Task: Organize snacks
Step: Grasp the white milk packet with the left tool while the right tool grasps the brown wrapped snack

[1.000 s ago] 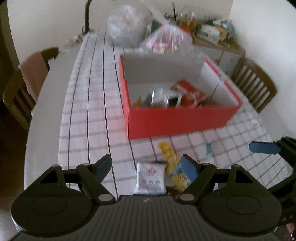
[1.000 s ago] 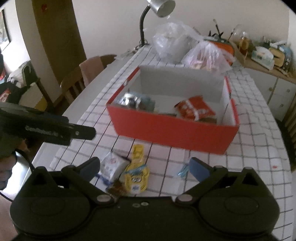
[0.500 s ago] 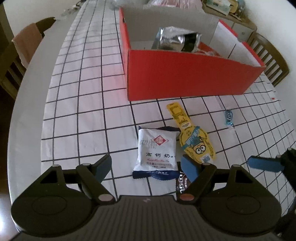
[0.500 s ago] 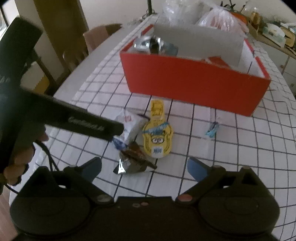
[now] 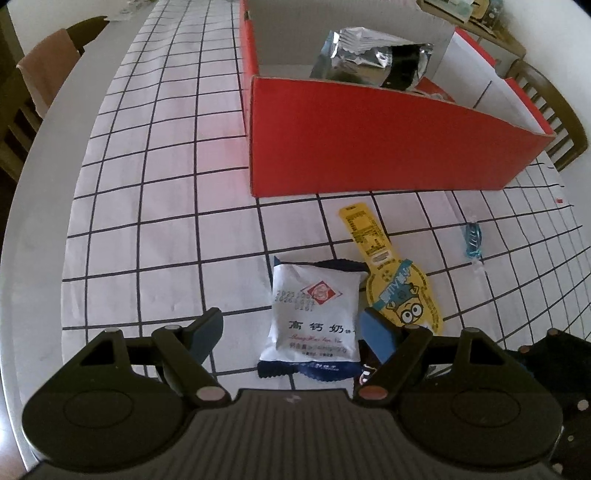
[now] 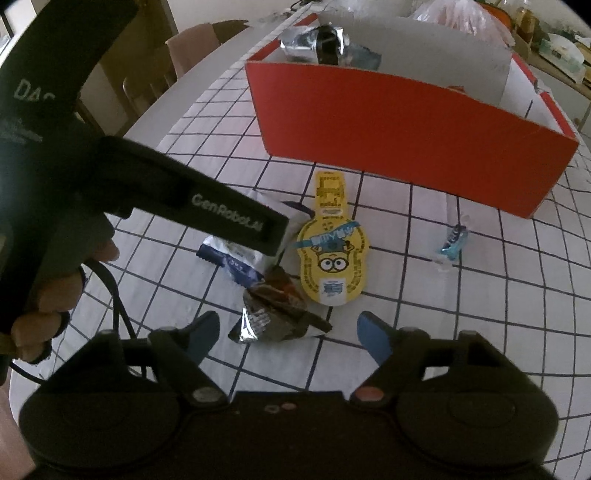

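Observation:
A white packet [image 5: 314, 314] with a dark blue edge lies flat on the checked cloth, between the fingers of my left gripper [image 5: 290, 328], which is open around it. Beside it are a yellow cartoon snack [image 5: 402, 295] and a small blue candy [image 5: 472, 240]. In the right wrist view a crumpled dark brown wrapper [image 6: 273, 310] sits between the fingers of my right gripper [image 6: 288, 330]. Its jaws are closing, and the pads stand clear of the wrapper. The left gripper's body [image 6: 184, 199] hides part of the white packet [image 6: 243, 258]. Behind stands the red box [image 5: 388, 147] with a silver bag [image 5: 369, 55] inside.
Wooden chairs stand at the table's left [image 5: 48, 74] and right [image 5: 554, 110]. Plastic bags [image 6: 454, 14] sit beyond the box. The table's bare rounded edge [image 5: 37, 221] curves along the left. A hand [image 6: 55, 295] grips the left tool.
Both grippers have come down and tilted towards the snacks in front of the box. The right gripper's jaws have narrowed around the dark wrapper.

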Demonstrator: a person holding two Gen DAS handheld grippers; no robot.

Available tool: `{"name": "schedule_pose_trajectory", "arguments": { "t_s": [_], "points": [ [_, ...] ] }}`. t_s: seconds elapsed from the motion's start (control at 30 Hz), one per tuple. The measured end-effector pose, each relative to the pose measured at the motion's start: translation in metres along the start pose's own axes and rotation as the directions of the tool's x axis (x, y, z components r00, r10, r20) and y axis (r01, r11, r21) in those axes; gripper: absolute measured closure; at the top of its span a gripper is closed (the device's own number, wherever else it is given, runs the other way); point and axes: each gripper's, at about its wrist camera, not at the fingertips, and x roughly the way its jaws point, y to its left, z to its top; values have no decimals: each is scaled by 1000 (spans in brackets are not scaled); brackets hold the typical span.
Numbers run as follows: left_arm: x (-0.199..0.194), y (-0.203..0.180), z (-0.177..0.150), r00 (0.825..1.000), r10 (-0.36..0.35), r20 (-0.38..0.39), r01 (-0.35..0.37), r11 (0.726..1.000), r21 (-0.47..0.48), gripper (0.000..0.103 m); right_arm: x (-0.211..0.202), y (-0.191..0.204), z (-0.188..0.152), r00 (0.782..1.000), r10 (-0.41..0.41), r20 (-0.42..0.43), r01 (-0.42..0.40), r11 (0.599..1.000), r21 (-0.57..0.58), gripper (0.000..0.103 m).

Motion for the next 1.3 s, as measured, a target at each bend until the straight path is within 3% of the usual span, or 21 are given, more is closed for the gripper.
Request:
{"name": "schedule_pose_trajectory", "arguments": {
  "t_s": [0.47,0.57,0.73,0.77,0.93,1.3],
  "points": [
    [12,-2,0,1000,24,-19,-24,1000,15,25,19,4,9,999,-28,-21,28,999,-19,34],
    [11,-5,-1,999,33,-10,-32,999,39,35,23,7,10,999,-52,-16,51,998,-22,37],
    [7,-7,-3,999,39,10,-40,998,47,53,22,8,8,998,-60,-20,59,998,-34,60],
    [6,-7,-3,999,38,12,-38,998,47,55,21,8,7,998,-61,-19,60,998,-33,60],
    [3,-1,-5,1000,25,19,-25,999,24,57,17,8,4,998,-55,-3,55,998,-40,73],
    [-17,26,-19,999,-16,41,19,997,-78,58,-9,-6,-9,1000,-24,17,24,1000,6,76]
  ]
}}
